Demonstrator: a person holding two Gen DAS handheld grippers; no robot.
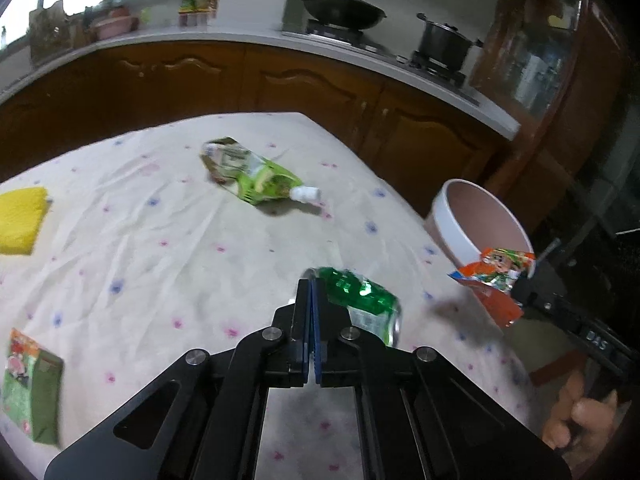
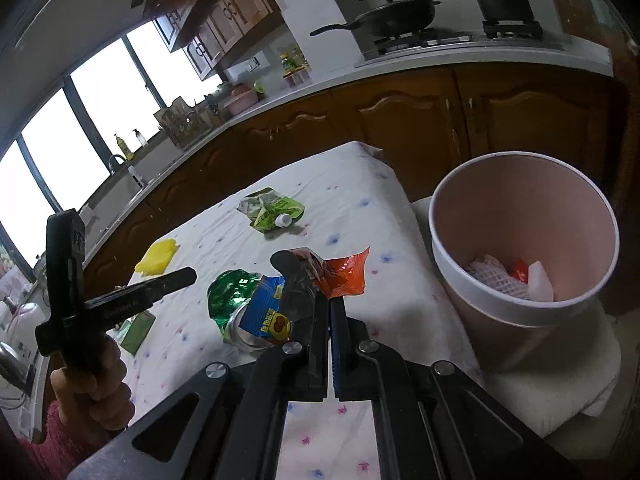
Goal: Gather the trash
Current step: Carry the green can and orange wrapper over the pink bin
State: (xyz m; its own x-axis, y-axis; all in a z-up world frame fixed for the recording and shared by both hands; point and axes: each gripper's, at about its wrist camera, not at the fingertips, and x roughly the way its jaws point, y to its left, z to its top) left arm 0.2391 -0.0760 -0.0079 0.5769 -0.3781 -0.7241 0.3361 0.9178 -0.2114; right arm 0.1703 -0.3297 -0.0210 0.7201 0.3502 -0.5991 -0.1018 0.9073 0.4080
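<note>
Orange snack wrapper (image 2: 344, 276) found clamped in the jaws of the right gripper (image 2: 329, 300), held above the tabletop (image 2: 360, 208) just left of the bin rim; same wrapper seen in the left wrist view (image 1: 494, 280) in front of the white bin (image 1: 452, 224). Bin (image 2: 472, 284) noted standing off the right edge of the tabletop, with white netting and a few scraps inside. Left gripper (image 1: 312, 292) noted with jaws clenched together on nothing, hovering beside a crushed green can (image 1: 360, 300) lying on its side on the cloth. Green spouted pouch (image 1: 256, 176) recorded farther back, well apart from the can. Green-and-red packet (image 1: 32, 384) observed near the left edge, yellow sponge (image 1: 20, 220) beyond it. Wok (image 1: 340, 8) and pot (image 1: 444, 42) logged on the stove behind.
</note>
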